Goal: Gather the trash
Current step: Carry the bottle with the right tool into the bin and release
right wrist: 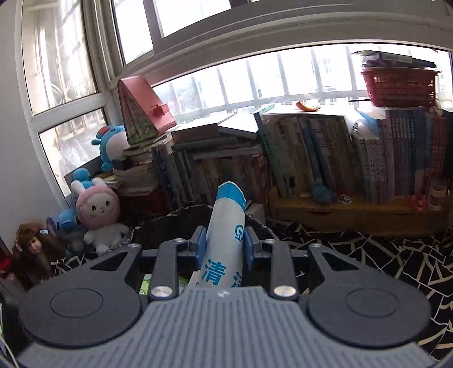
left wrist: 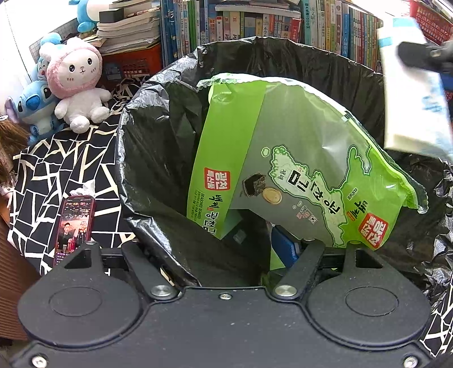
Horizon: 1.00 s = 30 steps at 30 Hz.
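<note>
A green seaweed snack wrapper (left wrist: 305,158) leans inside a bin lined with a black trash bag (left wrist: 158,153), its torn top edge reaching the height of the bag's far rim and its lower corner dipping toward the left claw (left wrist: 240,249). That claw hangs at the bag's mouth; only one blue pad (left wrist: 286,246) shows beside the wrapper's bottom edge, and whether the claw grips the wrapper or stands released cannot be told. A white-and-blue tissue pack (right wrist: 226,235) stands clenched between the blue pads (right wrist: 201,243) of the right claw (right wrist: 225,246), tilted up and away from the camera, above the bin's near edge. In the left wrist view the same pack (left wrist: 410,99) appears blurred at the bag's right rim. The bin sits on a black-and-white patterned cloth (left wrist: 70,158), where a phone (left wrist: 74,229) with a lit screen lies just left of the bag. Plush toys (left wrist: 79,85) sit behind it, and rows of books (left wrist: 254,22) line the wall under the window (right wrist: 198,42).
</note>
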Tool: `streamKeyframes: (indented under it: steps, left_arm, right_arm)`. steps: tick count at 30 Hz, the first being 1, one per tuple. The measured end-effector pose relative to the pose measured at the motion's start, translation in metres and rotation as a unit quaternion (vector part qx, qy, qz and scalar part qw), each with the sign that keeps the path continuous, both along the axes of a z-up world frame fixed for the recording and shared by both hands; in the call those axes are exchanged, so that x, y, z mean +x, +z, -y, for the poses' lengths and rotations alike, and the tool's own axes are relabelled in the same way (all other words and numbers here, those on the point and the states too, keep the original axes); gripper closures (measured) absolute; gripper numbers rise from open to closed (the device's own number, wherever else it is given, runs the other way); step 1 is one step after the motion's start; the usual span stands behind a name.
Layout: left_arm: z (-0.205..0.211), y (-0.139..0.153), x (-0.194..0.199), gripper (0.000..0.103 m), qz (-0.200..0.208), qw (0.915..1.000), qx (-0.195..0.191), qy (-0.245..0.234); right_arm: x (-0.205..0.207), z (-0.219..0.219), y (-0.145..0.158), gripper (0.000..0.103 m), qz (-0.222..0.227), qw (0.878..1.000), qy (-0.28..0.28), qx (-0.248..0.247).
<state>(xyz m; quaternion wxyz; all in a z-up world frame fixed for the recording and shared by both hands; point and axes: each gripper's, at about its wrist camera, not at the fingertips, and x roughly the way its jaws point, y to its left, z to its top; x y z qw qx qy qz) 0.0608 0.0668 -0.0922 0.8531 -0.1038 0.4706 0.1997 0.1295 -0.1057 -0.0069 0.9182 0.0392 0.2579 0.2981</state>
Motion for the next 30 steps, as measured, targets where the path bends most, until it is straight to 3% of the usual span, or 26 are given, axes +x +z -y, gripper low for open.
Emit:
streamKeyframes:
  steps: [8,11,13,15,30]
  left_arm:
    - [-0.002,0.000,-0.001,0.030,0.001,1.0000,-0.004,-0.002]
    - [-0.002,0.000,-0.001,0.030,0.001,1.0000,-0.004,-0.002]
    - [-0.002,0.000,-0.001,0.030,0.001,1.0000,-0.004,-0.002]
    - [-0.002,0.000,-0.001,0.030,0.001,1.0000,-0.004,-0.002]
    - [-0.003,0.000,-0.002,0.029,0.001,1.0000,-0.002,-0.001]
  right_arm:
    - [0.003,-0.021,-0.014,0.061,-0.010,0.999,0.014,-0.039]
    - [0.002,-0.022,-0.015,0.054,-0.011,0.999,0.011,-0.042]
    - [0.002,-0.020,-0.013,0.042,-0.011,0.999,0.007,-0.041]
    - [0.000,-0.016,-0.012,0.039,-0.010,0.999,0.005,-0.037]
    - [-0.013,0.026,-0.006,0.026,0.018,0.998,-0.045,-0.027]
